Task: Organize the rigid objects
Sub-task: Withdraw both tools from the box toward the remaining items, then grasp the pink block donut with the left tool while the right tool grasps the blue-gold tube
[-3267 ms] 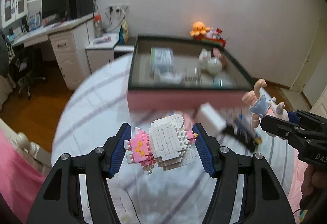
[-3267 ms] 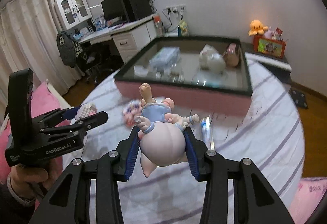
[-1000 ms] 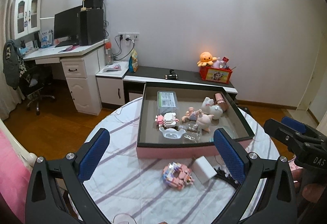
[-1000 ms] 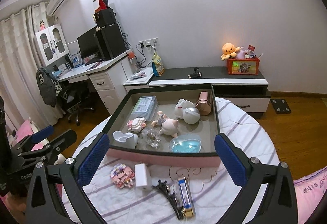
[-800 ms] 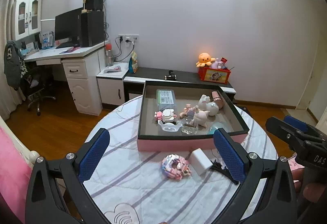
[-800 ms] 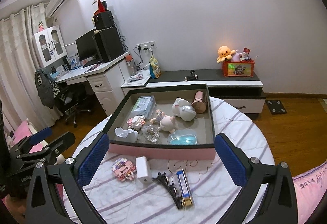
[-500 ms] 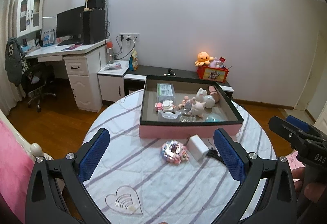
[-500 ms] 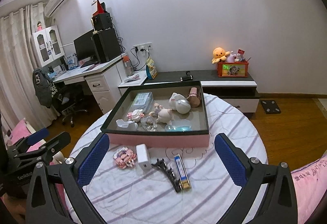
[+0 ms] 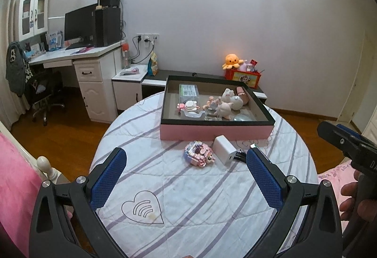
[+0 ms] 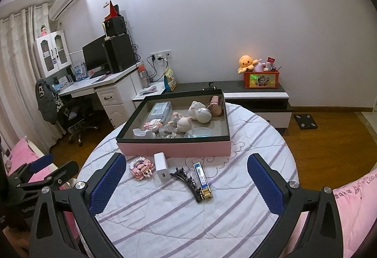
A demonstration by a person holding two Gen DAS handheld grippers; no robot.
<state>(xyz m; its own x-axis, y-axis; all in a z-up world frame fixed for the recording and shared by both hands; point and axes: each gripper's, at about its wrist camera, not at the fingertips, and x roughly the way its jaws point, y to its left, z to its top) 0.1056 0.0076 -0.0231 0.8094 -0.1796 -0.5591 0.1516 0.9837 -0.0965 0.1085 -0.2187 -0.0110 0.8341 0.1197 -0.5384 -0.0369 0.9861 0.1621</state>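
I see both my left gripper and my right gripper spread wide and empty above the round table. The pink box holds the small toys, with a pink brick toy and a white charger just before it. Only my right view shows the black hair clip and the harmonica in full; my left view hides them behind a finger.

Right claw spread wide, empty, above 4 items before the pink tray.
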